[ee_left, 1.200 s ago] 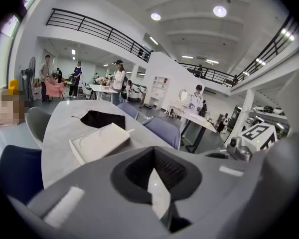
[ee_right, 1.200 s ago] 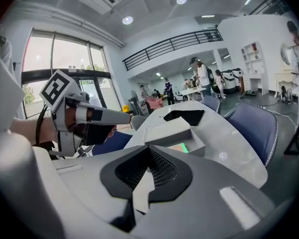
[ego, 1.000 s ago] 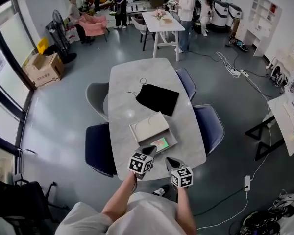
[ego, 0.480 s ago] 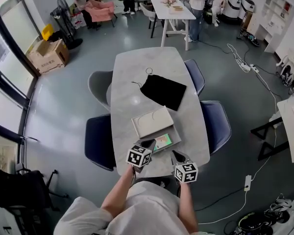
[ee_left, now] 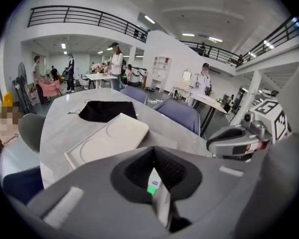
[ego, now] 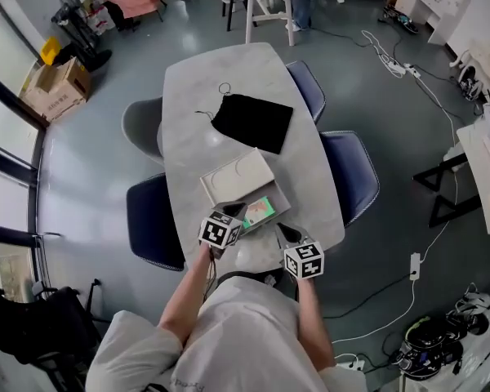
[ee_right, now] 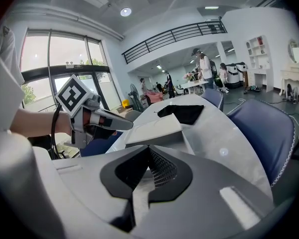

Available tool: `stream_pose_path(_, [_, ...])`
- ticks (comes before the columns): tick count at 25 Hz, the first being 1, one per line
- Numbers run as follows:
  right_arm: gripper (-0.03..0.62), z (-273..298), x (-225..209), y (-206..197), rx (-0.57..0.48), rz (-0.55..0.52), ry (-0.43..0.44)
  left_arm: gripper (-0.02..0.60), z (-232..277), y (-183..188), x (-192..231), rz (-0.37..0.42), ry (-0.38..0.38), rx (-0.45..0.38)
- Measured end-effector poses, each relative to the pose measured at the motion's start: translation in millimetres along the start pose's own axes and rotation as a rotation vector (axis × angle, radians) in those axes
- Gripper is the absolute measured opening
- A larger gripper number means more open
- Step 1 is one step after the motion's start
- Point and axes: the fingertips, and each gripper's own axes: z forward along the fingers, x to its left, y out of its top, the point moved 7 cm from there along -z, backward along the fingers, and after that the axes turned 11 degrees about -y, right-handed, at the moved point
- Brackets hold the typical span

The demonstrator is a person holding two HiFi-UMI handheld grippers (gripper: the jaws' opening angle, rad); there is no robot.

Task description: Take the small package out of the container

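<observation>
Beside your clenched, empty left gripper (ego: pixel 236 211), small green package (ego: pixel 260 211) sits in shallow grey container (ego: pixel 283 202); right gripper (ego: pixel 285 232) clenched too. Approach step: next, open L jaws round pkg.

Person: pale grey short-sleeved top (ego: pixel 243 341), forearms bare. Left gripper (ego: pixel 233 212) and right gripper (ego: pixel 285 233): smooth grey shells, dark tapered jaws, black ribbed lining inside the jaw recess. Each carries a white cube (ego: pixel 220 232) printed with black square markers. Black loop (ee_right: pixel 54 126) at the left wrist, possibly a cable or a strap.
</observation>
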Motion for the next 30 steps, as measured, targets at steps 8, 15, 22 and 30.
stream_pose_path(8, [0.002,6.7,-9.1,-5.7,0.023,0.021,-0.017,0.080,42.8,-13.5,8.4,0.149,-0.067,0.177])
stream_pose_path(15, [0.002,0.1,-20.6,-16.5,0.041,0.032,-0.038,0.200,72.8,-28.4,12.7,0.205,-0.103,0.308])
stream_pose_path(22, [0.002,-9.2,-29.9,-24.1,0.042,0.066,-0.068,0.287,95.7,-41.3,15.2,0.254,-0.141,0.407])
stream_pose_path(30, [0.002,-15.9,-39.1,-30.3,0.040,0.108,-0.087,0.321,112.1,-58.8,17.7,0.253,-0.091,0.427])
